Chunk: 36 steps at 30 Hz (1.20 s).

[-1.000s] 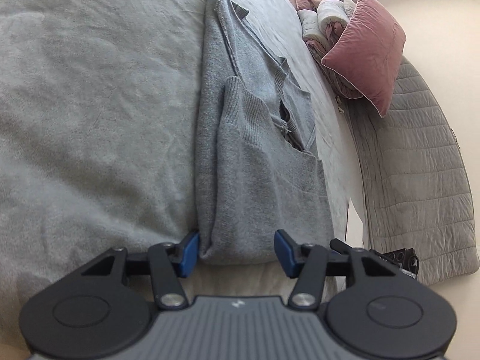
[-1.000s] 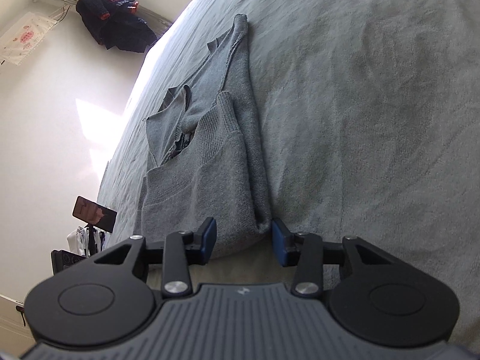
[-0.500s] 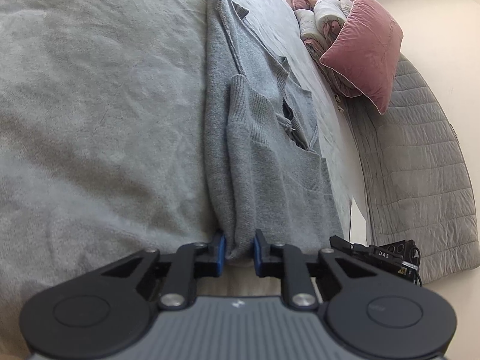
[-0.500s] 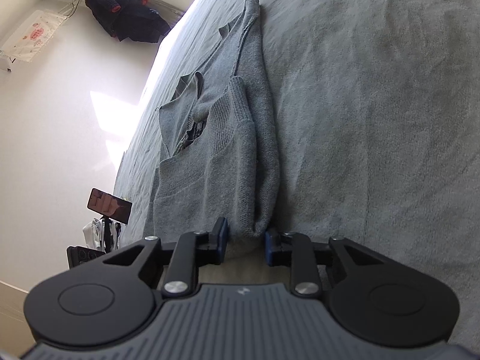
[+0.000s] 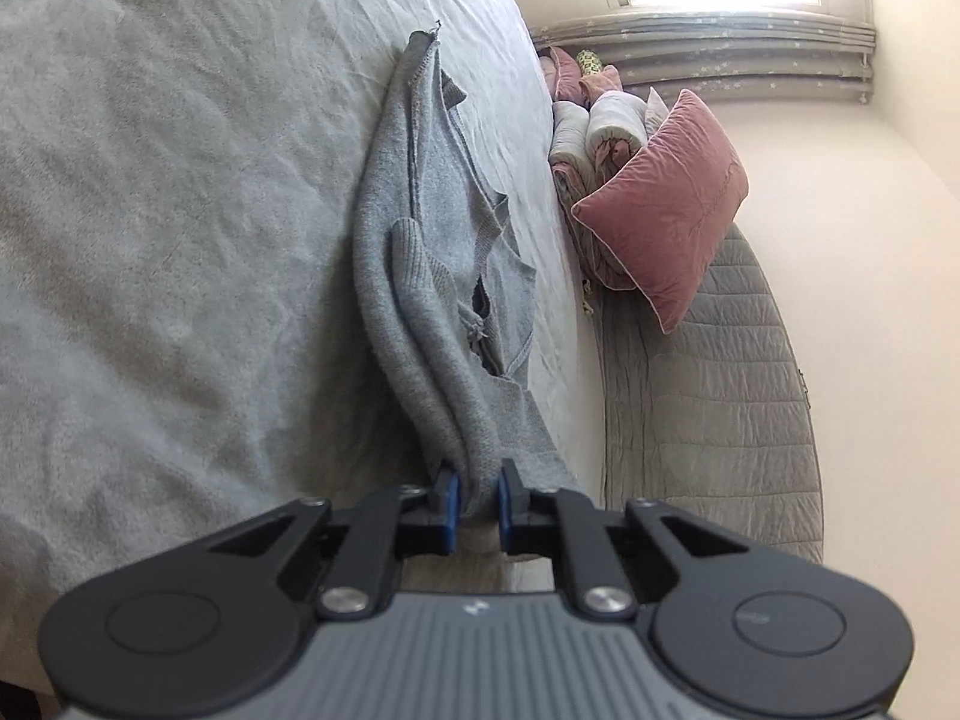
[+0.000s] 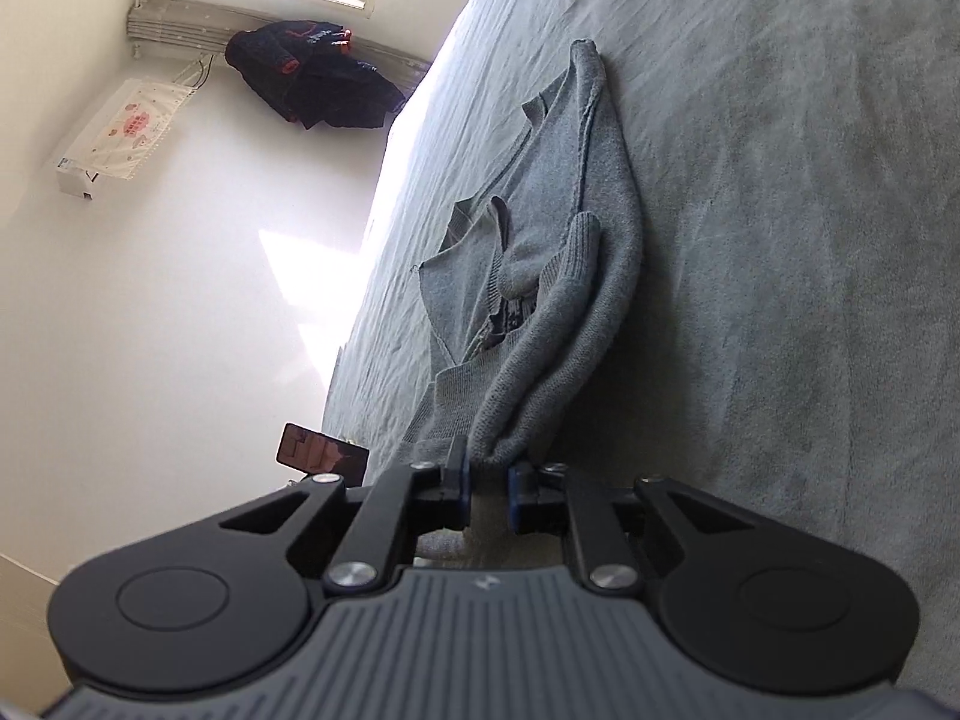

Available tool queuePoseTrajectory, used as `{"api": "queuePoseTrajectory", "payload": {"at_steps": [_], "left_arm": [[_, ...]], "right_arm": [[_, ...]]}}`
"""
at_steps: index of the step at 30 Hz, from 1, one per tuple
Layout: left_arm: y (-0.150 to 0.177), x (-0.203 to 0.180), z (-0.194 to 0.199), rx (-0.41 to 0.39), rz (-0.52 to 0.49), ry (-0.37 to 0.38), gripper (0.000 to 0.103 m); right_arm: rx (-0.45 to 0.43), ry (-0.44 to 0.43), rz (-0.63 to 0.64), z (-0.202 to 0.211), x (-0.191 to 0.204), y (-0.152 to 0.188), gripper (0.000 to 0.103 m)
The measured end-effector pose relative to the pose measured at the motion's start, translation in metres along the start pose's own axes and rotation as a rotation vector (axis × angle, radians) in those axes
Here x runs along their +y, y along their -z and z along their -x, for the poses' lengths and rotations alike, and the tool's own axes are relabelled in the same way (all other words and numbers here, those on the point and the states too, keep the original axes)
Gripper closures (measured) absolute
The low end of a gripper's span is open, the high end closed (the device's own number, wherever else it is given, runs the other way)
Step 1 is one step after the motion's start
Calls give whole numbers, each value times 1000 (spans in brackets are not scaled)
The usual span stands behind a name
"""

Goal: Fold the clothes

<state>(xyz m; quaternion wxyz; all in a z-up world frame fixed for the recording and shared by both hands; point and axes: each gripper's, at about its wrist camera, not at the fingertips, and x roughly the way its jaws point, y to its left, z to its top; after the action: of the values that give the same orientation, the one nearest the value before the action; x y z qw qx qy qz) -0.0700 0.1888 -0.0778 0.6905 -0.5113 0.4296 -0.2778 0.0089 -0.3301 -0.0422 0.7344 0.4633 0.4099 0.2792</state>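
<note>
A grey knit sweater [image 5: 420, 276] lies folded lengthwise on the grey bed cover [image 5: 150, 210], stretching away from me. My left gripper [image 5: 477, 501] has its jaws closing, and its blue pads pinch the sweater's near edge, which is bunched and raised off the bed. In the right wrist view the same sweater [image 6: 564, 276] lies on the bed cover [image 6: 780, 240]. My right gripper [image 6: 487, 480] also has its jaws closing, with the near corner of the fabric gathered between the pads. A ribbed cuff lies on top, mid-garment.
A pink pillow [image 5: 666, 210] and rolled bedding [image 5: 588, 126] sit at the bed's far right, beside a quilted grey cover [image 5: 708, 390]. In the right wrist view, a dark jacket [image 6: 318, 78] hangs by the window and a phone on a stand [image 6: 323, 455] stands left of the bed.
Both grippers' jaws went from wide apart to pinched on the sweater's near edge. That edge has bunched and risen off the bed, and both views have tilted upward.
</note>
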Motion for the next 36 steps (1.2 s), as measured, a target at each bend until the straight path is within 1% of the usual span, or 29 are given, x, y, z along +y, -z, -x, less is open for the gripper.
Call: {"api": "queuePoseTrajectory", "payload": {"at_steps": [6,9,12,17,22,26,29,30,31,33,34,35,36], "left_arm": [[-15,-16,-2,-86,59,89,92],[-28,-24,-7,-125,79,112,92],[-48,-30,-17,-154,95,115,92],[-87,-33,-35,-186,115,91,92],[-124,-31,-59,-213,126,42,92],[-149,-23,-80,-215,130,-9,91],[-164,-13,-93,-212,142,-33,91],[-168,-10,-96,-208,146,-42,91],[-172,-7,-99,-204,149,-51,91],[-179,-2,-103,-198,154,-65,89],[-182,-1,-103,-195,153,-64,85],[-184,1,-104,-191,152,-62,76],[-185,1,-102,-197,145,-63,72]], "right_arm": [[-67,-60,-12,-13,19,-20,89],[-109,-70,-30,-18,22,-37,89],[-149,-73,-50,-26,22,-53,89],[-198,-66,-54,-46,21,-80,89],[-216,-42,-67,-69,13,-102,89],[-216,-10,-96,-84,0,-114,89],[-208,16,-109,-90,-11,-117,88],[-205,25,-110,-92,-14,-118,87],[-202,33,-112,-93,-17,-118,84],[-202,42,-127,-93,-23,-119,84],[-202,39,-129,-91,-24,-118,83],[-202,34,-130,-89,-25,-118,81],[-202,28,-131,-87,-26,-118,79]]}}
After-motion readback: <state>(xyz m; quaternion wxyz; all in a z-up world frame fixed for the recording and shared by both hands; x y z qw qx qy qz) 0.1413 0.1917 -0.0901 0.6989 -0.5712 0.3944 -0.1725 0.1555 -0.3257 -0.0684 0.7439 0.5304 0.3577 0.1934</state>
